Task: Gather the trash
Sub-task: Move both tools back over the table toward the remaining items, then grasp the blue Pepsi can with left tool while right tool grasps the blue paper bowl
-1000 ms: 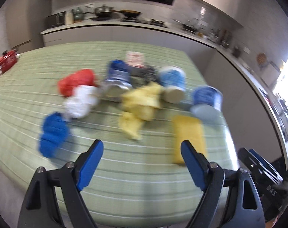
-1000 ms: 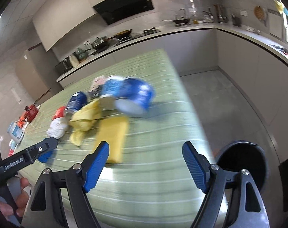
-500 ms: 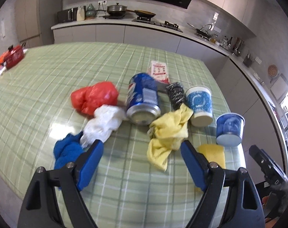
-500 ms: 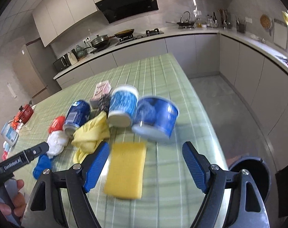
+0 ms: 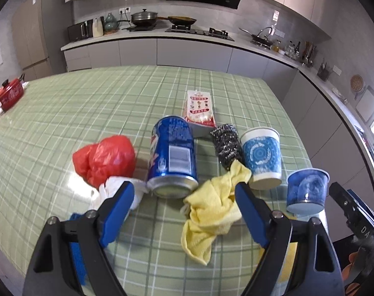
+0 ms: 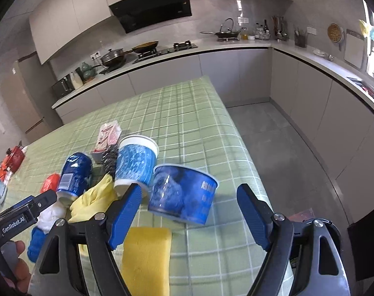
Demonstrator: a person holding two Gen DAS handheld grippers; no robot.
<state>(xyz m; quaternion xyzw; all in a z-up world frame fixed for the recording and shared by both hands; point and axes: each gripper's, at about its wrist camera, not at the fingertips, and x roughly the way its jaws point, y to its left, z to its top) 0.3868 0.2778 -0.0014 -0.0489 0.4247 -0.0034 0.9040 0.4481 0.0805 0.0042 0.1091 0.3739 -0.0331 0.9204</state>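
Reading "GenRobot.AI" on its side, left gripper (image 6: 26,212) gapes empty like right gripper (image 6: 188,202); blue can's (image 5: 172,157) label is illegible.

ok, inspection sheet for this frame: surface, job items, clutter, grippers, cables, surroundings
Surface: table under a green checked cloth.
Job's things: blue can on its side; red plastic bag; white wad; yellow cloth; steel scourer; tall paper cup upright; short blue cup; printed packet; yellow sponge; blue crumpled item.
Clutter: red pot at the far left edge.
Grippers: left gripper open, empty, facing the can; right gripper open, empty, framing the short blue cup.
Cables: nothing seen.
Surroundings: kitchen counter with a hob and pans; range hood.
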